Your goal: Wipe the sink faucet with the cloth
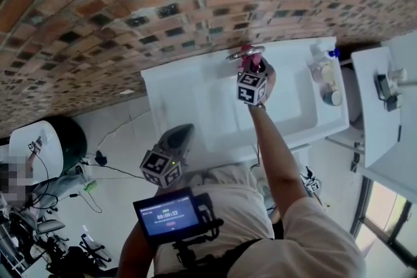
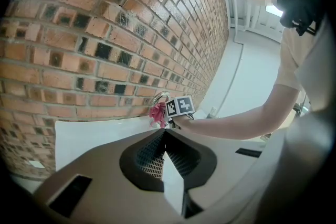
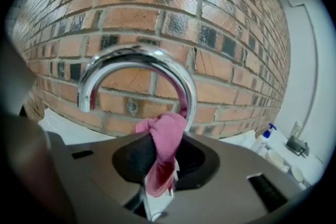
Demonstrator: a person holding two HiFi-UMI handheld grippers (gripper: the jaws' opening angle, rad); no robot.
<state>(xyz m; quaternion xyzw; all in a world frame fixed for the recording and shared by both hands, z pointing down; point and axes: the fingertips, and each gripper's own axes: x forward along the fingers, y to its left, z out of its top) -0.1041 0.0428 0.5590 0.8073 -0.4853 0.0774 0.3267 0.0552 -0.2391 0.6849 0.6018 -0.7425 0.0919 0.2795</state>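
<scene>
A curved chrome faucet (image 3: pixel 139 68) rises from the back of the white sink (image 1: pixel 195 94) against the brick wall. My right gripper (image 3: pixel 163 157) is shut on a pink cloth (image 3: pixel 163 141), whose bunched end presses against the right leg of the faucet (image 1: pixel 244 53). In the head view the right gripper (image 1: pixel 253 71) is held over the sink at the faucet. My left gripper (image 2: pixel 164 139) is shut with nothing in it, held low near the sink's front edge (image 1: pixel 171 152). From there the pink cloth (image 2: pixel 157 113) and faucet (image 2: pixel 160 97) show far ahead.
A soap bottle (image 1: pixel 322 65) and a small cup (image 1: pixel 332 97) stand at the sink's right end. A white cabinet (image 1: pixel 384 107) is to the right. A screen (image 1: pixel 171 215) hangs on the person's chest. Cables and a round bin (image 1: pixel 65 140) lie on the floor at left.
</scene>
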